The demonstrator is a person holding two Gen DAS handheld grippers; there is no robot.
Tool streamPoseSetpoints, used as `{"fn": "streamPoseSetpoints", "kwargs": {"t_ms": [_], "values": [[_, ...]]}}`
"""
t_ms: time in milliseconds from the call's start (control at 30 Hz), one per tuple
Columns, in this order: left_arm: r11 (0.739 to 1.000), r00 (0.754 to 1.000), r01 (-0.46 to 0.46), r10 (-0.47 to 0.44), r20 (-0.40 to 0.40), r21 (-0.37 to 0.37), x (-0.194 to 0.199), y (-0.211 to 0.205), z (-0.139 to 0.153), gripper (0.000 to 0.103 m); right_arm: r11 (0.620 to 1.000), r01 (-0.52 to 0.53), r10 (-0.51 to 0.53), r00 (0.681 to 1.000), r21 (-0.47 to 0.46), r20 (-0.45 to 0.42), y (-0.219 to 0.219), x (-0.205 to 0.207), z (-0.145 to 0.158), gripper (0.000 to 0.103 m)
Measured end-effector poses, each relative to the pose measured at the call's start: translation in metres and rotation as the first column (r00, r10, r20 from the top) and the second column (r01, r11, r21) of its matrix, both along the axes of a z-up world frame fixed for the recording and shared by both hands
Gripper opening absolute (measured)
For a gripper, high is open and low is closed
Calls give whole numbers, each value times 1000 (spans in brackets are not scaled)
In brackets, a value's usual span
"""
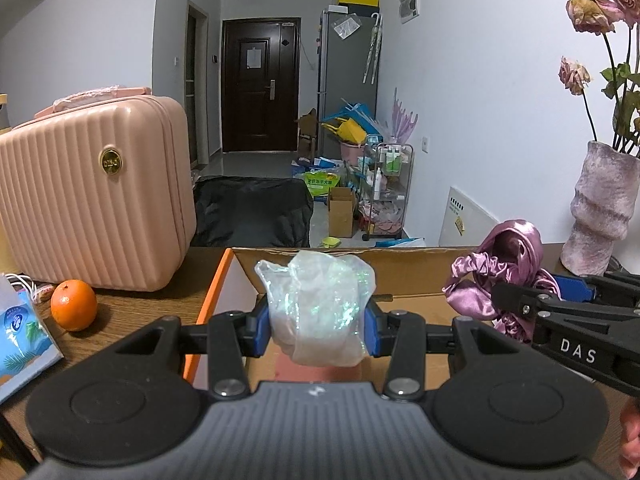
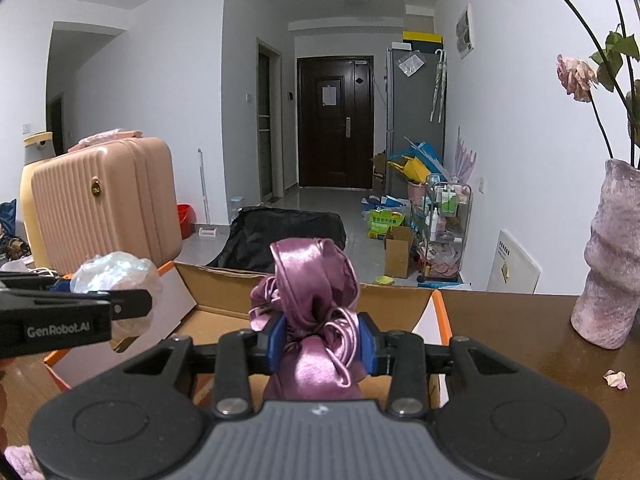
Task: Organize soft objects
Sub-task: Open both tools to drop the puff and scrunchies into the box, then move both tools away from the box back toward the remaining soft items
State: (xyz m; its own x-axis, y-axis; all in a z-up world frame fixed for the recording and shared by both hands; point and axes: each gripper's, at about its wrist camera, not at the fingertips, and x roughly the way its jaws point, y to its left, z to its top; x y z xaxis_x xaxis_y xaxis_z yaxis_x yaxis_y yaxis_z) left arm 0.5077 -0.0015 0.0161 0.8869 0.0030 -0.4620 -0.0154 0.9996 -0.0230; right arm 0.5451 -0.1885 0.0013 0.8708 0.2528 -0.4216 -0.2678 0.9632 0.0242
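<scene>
My left gripper (image 1: 317,330) is shut on a crumpled, iridescent white plastic bundle (image 1: 318,304), held above the open cardboard box (image 1: 400,258) with orange edges. My right gripper (image 2: 320,344) is shut on a bunched purple satin cloth (image 2: 316,304), also over the box (image 2: 224,284). In the left wrist view the purple cloth (image 1: 508,272) and right gripper (image 1: 532,296) come in from the right. In the right wrist view the white bundle (image 2: 116,276) and left gripper (image 2: 132,304) show at the left.
A pink ribbed suitcase (image 1: 92,196) stands on the wooden table left of the box, with an orange (image 1: 74,305) and a blue packet (image 1: 20,332) near it. A mauve vase (image 2: 612,256) with dried roses stands at the right. A petal (image 2: 616,379) lies on the table.
</scene>
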Motion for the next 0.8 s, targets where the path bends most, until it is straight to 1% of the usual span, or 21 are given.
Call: {"fn": "streamPoseSetpoints", "kwargs": {"t_ms": [133, 200, 233, 267, 300, 333, 367, 400, 433, 467, 500, 800], "values": [[1000, 1000, -1, 1, 1, -2, 1, 1, 0, 45, 1000, 2, -2, 1000, -4, -6, 2, 2, -2, 38], [1000, 1000, 0, 0, -1, -3, 0, 1, 0, 47, 1000, 5, -5, 1000, -5, -7, 2, 3, -2, 44], [1000, 1000, -1, 1, -1, -4, 0, 1, 0, 49, 1000, 6, -6, 1000, -7, -6, 2, 3, -2, 45], [1000, 1000, -4, 4, 0, -3, 0, 2, 0, 53, 1000, 8, -8, 1000, -9, -6, 2, 3, -3, 50], [1000, 1000, -7, 7, 2, -6, -1, 2, 0, 63, 1000, 10, -10, 1000, -11, -7, 2, 4, -2, 56], [1000, 1000, -17, 17, 5, -5, 0, 3, 0, 79, 1000, 17, -17, 1000, -15, -3, 2, 4, -2, 58], [999, 999, -36, 36, 9, -1, -1, 3, 0, 87, 1000, 21, -21, 1000, -18, -1, 2, 4, -3, 65], [998, 998, -58, 58, 17, 5, -2, 4, 0, 97, 1000, 24, -24, 1000, -19, 1, 2, 3, -3, 76], [997, 997, -77, 77, 26, 11, -2, 4, 1, 100, 999, 29, -29, 1000, -19, 4, 0, 2, -2, 84], [996, 996, -87, 87, 28, 12, -2, 5, 1, 102, 999, 39, -39, 999, -21, 9, 0, 2, -2, 96], [995, 995, -96, 96, 25, 7, -2, 7, 2, 103, 999, 49, -49, 999, -23, 15, -1, 2, -1, 103], [993, 993, -120, 120, 0, 6, 5, 12, -2, 103, 997, 73, -73, 997, -13, 3, -6, 3, -3, 103]]}}
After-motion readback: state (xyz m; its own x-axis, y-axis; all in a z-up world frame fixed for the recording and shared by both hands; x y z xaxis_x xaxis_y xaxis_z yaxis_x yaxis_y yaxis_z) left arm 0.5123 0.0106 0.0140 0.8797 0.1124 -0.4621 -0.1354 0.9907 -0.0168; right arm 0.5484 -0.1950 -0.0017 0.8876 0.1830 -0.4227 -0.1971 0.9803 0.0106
